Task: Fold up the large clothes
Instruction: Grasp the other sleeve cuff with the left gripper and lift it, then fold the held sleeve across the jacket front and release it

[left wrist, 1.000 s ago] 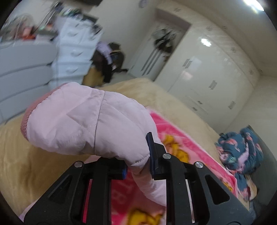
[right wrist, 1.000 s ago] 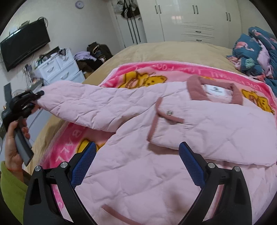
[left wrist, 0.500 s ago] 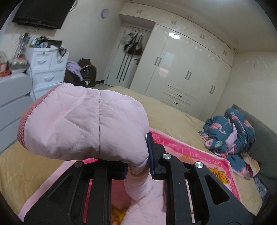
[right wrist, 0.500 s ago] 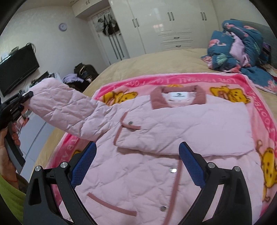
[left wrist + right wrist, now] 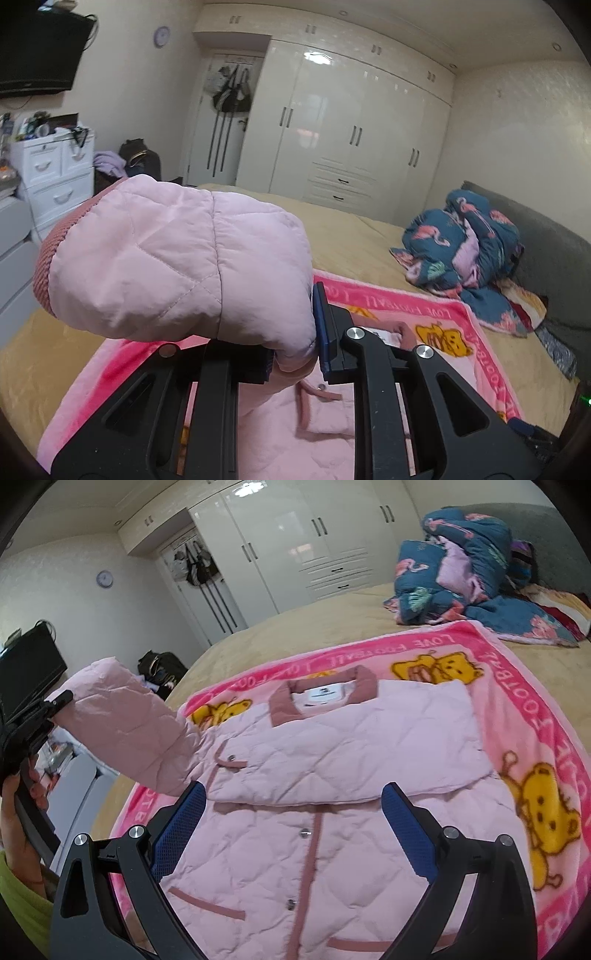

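A pale pink quilted jacket (image 5: 332, 760) with dusty-rose trim lies face up on a pink bear-print blanket (image 5: 535, 686) on the bed. One sleeve is folded across its chest. The other sleeve (image 5: 173, 258) is lifted off the bed, and my left gripper (image 5: 295, 354) is shut on it near the ribbed cuff. In the right wrist view that raised sleeve (image 5: 122, 734) slants up to the left gripper (image 5: 55, 703), held by a hand at the left edge. My right gripper (image 5: 291, 812) hovers open above the jacket's front with nothing between its fingers.
A bundled blue flamingo-print quilt (image 5: 465, 561) lies at the head of the bed by a grey headboard (image 5: 546, 243). White wardrobes (image 5: 351, 136) line the far wall. White drawers (image 5: 55, 173) and a wall television (image 5: 37, 55) stand left of the bed.
The left gripper has carried the sleeve upward and in toward the jacket's body, and its view has levelled. The right gripper has shifted so the whole jacket front is under it.
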`<action>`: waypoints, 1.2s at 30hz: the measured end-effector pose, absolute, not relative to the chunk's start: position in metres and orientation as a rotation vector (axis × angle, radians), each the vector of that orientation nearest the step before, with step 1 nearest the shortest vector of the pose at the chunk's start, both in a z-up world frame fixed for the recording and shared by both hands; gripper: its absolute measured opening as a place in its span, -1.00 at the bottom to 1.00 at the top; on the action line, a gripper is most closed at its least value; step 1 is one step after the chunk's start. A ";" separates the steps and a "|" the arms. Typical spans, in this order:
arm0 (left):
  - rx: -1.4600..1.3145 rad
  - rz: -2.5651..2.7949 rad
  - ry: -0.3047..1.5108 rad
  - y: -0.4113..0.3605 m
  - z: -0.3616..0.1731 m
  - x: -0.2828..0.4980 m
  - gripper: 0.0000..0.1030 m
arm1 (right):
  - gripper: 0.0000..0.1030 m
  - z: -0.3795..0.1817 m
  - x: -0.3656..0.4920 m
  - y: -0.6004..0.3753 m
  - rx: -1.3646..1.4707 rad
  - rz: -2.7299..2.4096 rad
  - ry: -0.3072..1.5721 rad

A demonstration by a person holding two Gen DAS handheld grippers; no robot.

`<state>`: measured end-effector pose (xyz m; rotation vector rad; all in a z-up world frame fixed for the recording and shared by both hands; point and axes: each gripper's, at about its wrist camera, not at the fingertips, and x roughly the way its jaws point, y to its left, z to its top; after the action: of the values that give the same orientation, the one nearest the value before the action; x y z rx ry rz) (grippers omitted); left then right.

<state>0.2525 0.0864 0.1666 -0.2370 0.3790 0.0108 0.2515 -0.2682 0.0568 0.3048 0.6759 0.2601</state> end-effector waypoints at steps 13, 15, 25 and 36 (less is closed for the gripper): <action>-0.105 -0.072 0.427 0.005 0.153 0.275 -0.78 | 0.85 0.038 0.267 -0.327 0.378 0.215 0.667; -0.075 -0.084 0.436 -0.010 0.147 0.279 -0.78 | 0.85 0.037 0.274 -0.333 0.365 0.207 0.659; 0.041 -0.165 0.509 -0.083 0.105 0.305 -0.78 | 0.85 -0.002 0.290 -0.382 0.414 0.129 0.703; 0.153 -0.254 0.614 -0.147 0.042 0.307 -0.78 | 0.85 -0.004 0.273 -0.445 0.569 0.009 0.654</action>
<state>0.3067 -0.1470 0.0423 0.1531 0.6144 -0.2538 0.2730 -0.4451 -0.0036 0.5688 0.6539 0.0087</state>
